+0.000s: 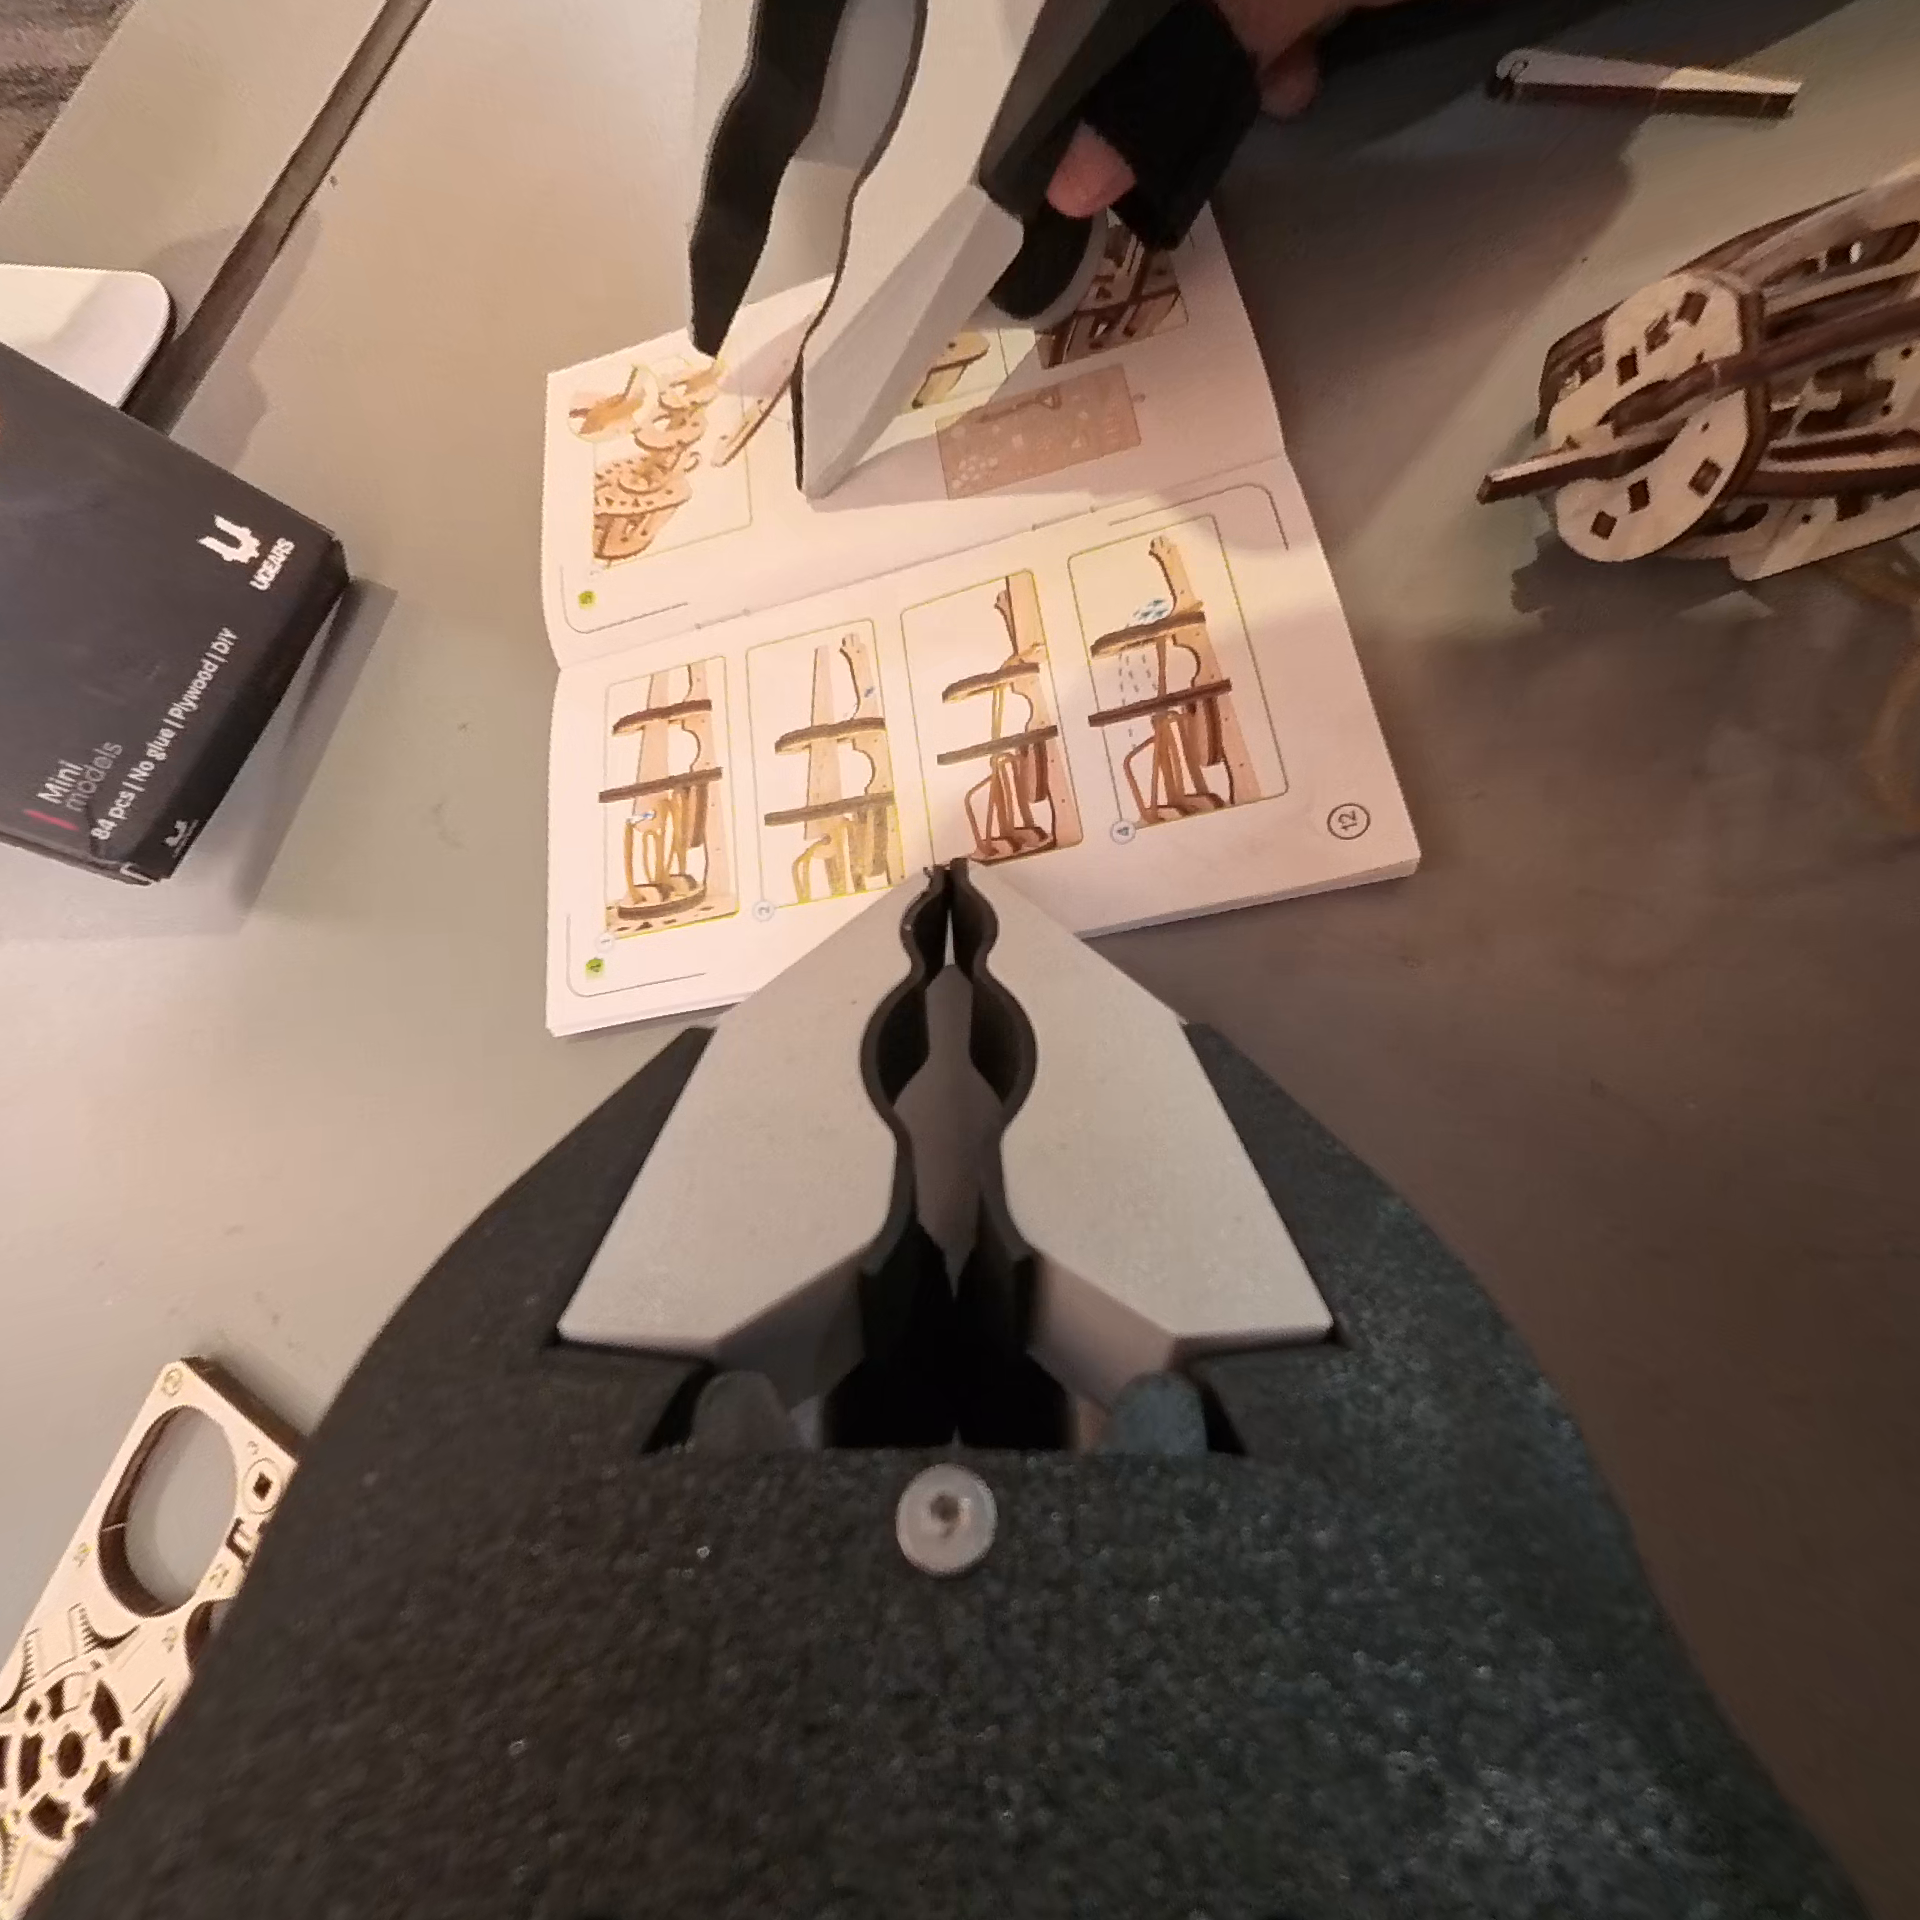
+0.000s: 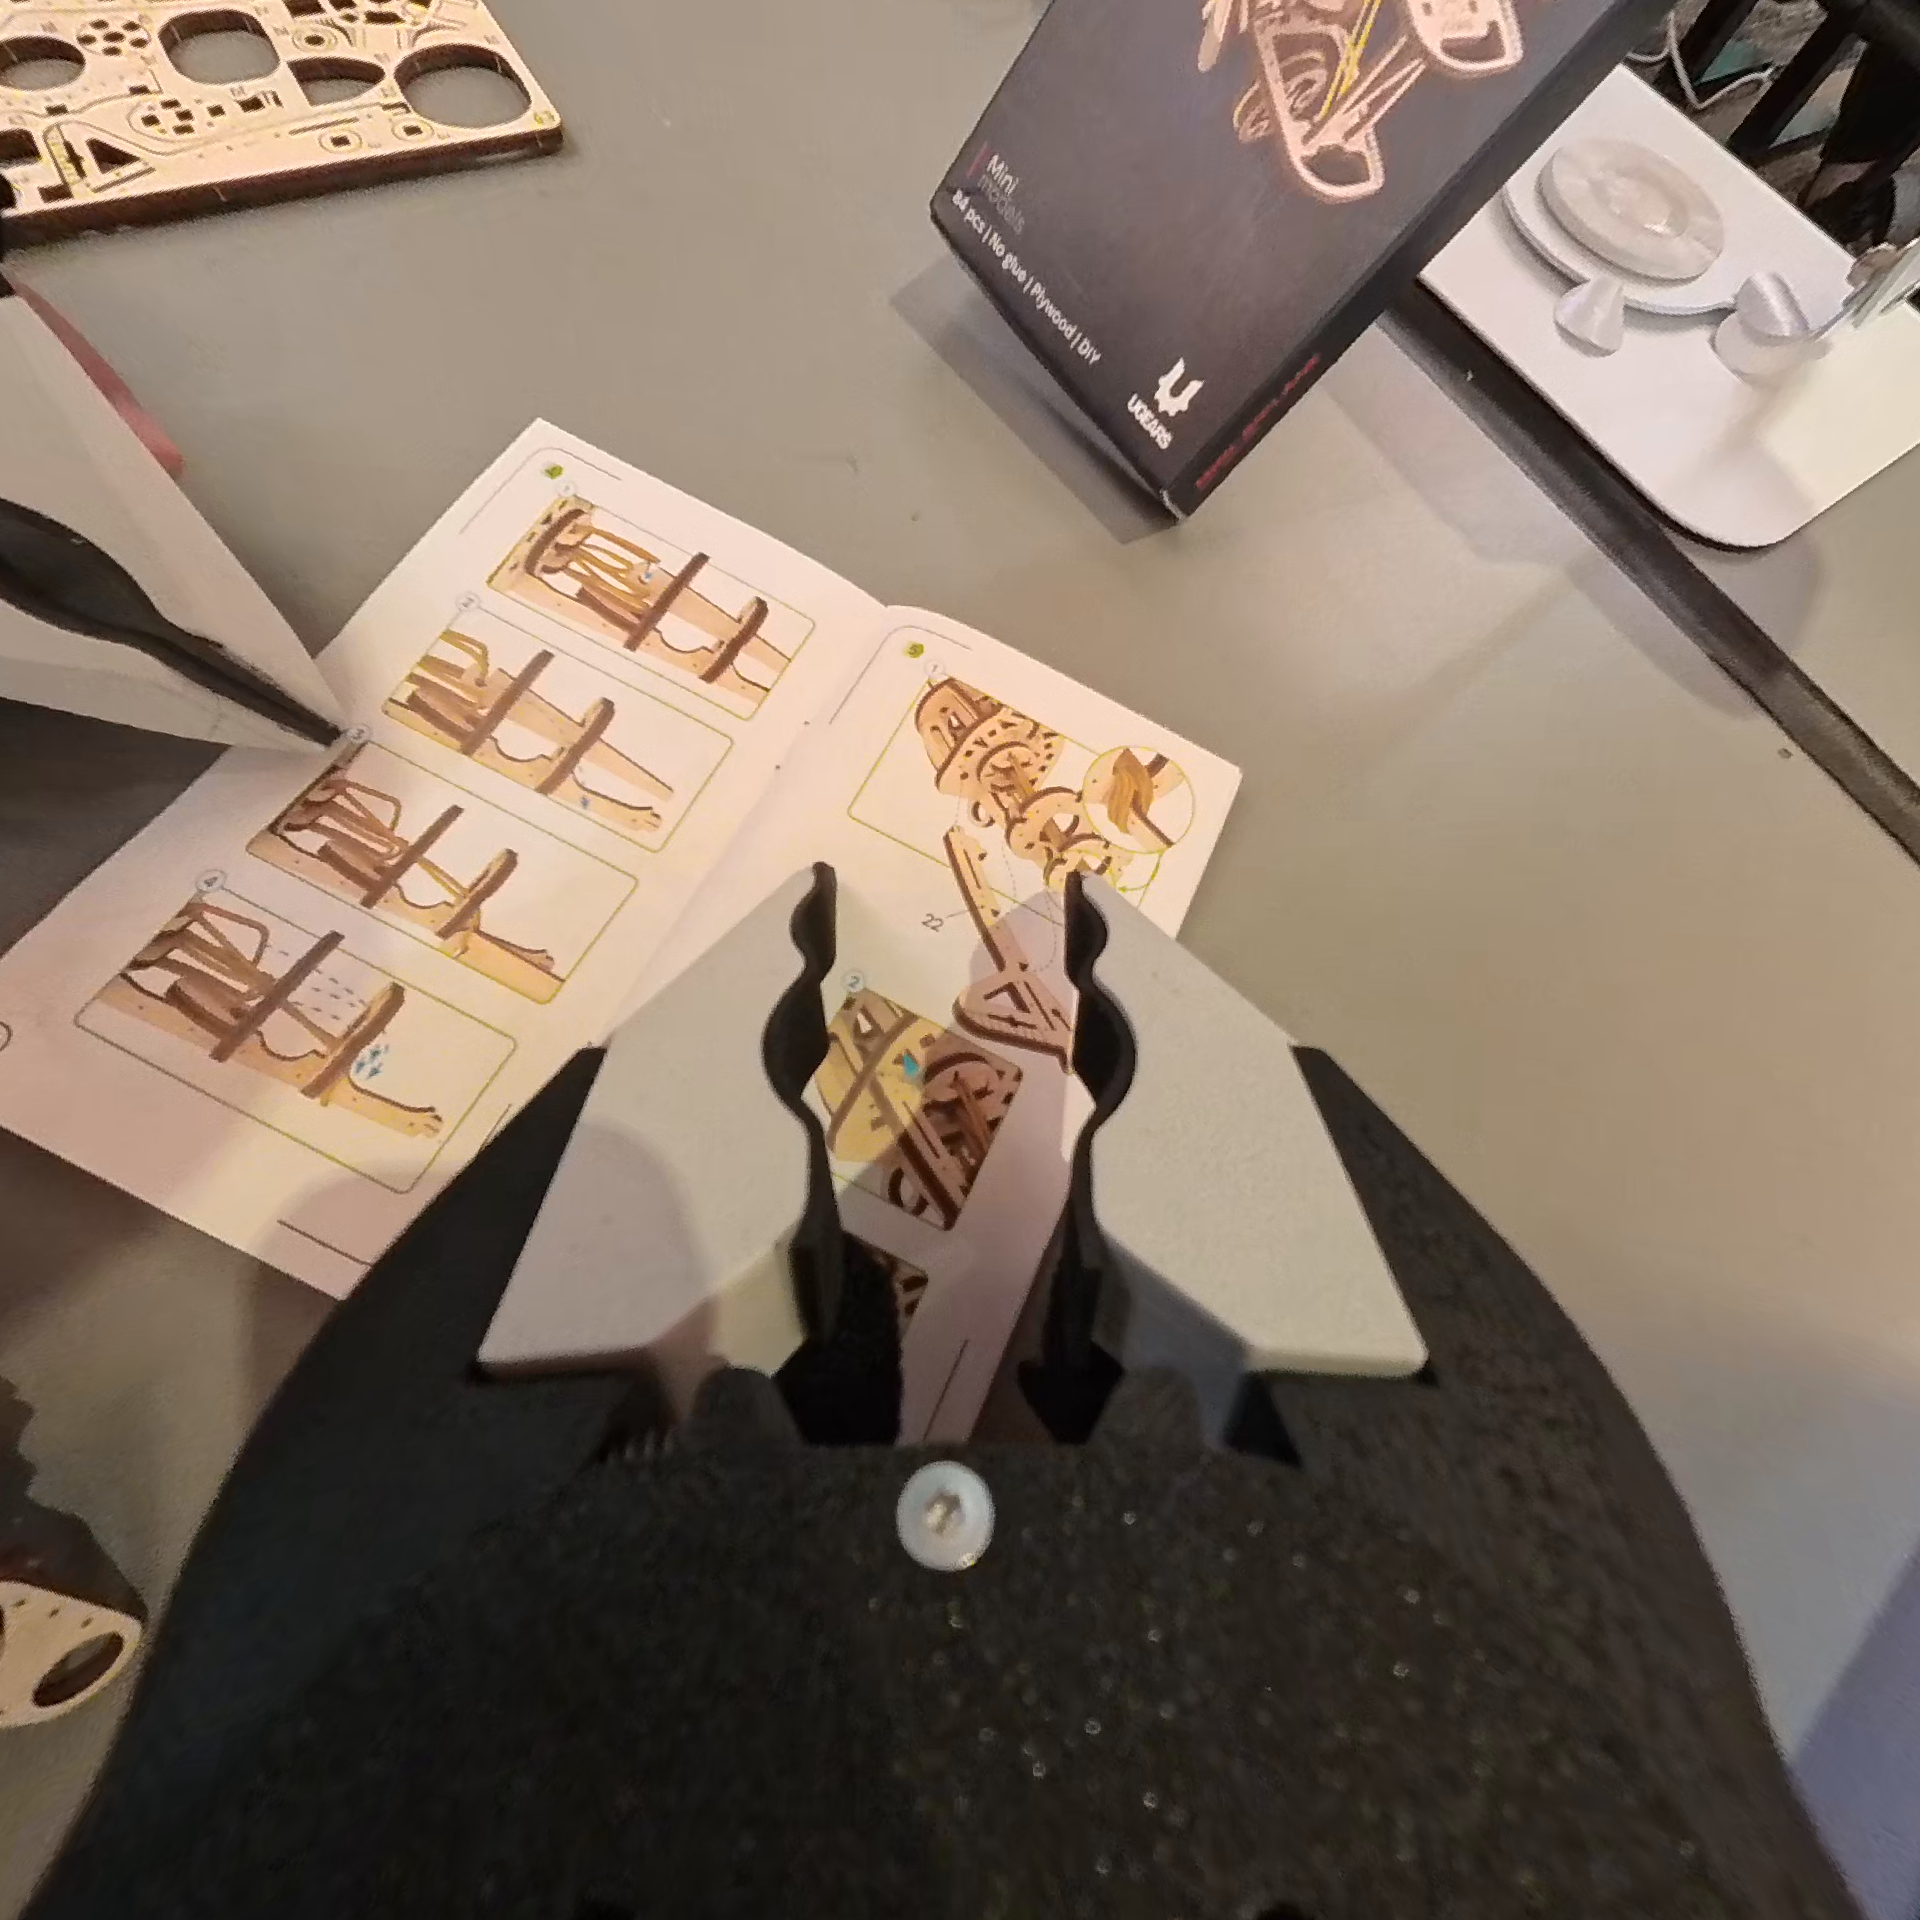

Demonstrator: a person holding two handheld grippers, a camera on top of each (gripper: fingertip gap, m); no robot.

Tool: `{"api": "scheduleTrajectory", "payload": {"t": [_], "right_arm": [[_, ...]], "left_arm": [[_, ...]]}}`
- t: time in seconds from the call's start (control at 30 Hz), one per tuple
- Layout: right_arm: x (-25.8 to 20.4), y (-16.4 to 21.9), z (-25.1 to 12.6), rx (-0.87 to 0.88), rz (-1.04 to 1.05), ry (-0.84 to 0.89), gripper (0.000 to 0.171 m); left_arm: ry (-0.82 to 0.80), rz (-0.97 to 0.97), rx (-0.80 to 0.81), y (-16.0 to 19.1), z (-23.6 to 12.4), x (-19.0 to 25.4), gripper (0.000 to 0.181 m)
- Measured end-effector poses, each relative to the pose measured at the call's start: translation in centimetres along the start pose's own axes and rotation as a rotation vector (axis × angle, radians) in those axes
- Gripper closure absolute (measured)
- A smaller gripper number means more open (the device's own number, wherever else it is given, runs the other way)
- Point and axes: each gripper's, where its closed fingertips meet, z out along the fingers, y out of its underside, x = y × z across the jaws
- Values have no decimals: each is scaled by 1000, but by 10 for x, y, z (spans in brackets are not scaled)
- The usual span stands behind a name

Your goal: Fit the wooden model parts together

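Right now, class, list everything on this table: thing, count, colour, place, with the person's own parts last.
Instruction booklet: one, white, open, table centre.
Kit box: one, black, beside the booklet.
Part sheet: one, pale wood, table edge.
Wooden model: one, pale with dark edges, part-built, beside the booklet.
Loose wooden strip: one, beyond the model.
White stand: one, behind the box.
Left tongs: shut, empty, over the booklet.
Right tongs: open, empty, over the booklet.
Gloved hand: one, black glove, on the right tongs.

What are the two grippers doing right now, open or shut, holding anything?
Left gripper: shut, holding nothing, tips at the instruction booklet edge.
Right gripper: open, empty, over the booklet's other page.
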Motion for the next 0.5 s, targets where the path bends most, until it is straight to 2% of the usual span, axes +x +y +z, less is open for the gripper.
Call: {"api": "scheduleTrajectory", "payload": {"t": [0.5], "right_arm": [[0,1,0,-4,1,-2,128]], "left_arm": [[-6,6,0,0,0,0,181]]}}
